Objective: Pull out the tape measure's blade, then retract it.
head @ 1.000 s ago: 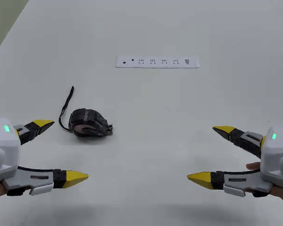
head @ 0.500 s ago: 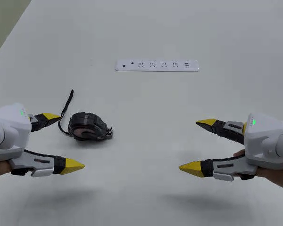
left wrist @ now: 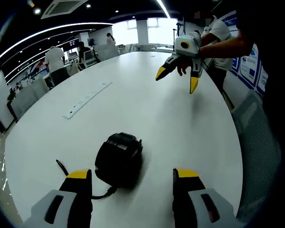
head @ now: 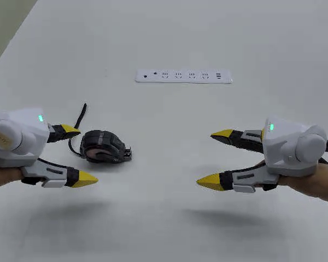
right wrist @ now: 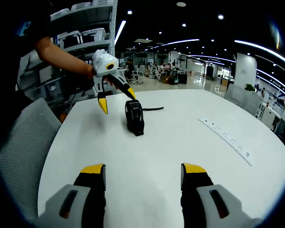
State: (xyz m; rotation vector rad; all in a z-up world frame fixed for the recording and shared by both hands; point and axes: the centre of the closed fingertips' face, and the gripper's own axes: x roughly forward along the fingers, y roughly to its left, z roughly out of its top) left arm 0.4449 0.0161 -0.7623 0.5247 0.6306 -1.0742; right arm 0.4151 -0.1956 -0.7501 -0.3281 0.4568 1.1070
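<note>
A black tape measure (head: 103,146) with a black wrist strap (head: 76,123) lies on the white table, its blade tip facing right. My left gripper (head: 75,154) stands open just left of it, and the case (left wrist: 118,158) sits slightly ahead of its yellow-tipped jaws, untouched. My right gripper (head: 216,158) hovers open at the right, well apart from the tape measure (right wrist: 134,117), with nothing between its jaws. Each gripper appears in the other's view: the right gripper (left wrist: 178,66) far across the table, the left gripper (right wrist: 115,92) beside the case.
A white power strip (head: 183,76) lies at the back middle of the table (head: 169,207). The table's left edge (head: 11,43) runs along the far left. People and shelves stand in the room beyond (left wrist: 54,59).
Both grippers have moved inward toward the table's middle. The left one has come closer to the tape measure. The tape measure has stayed in place.
</note>
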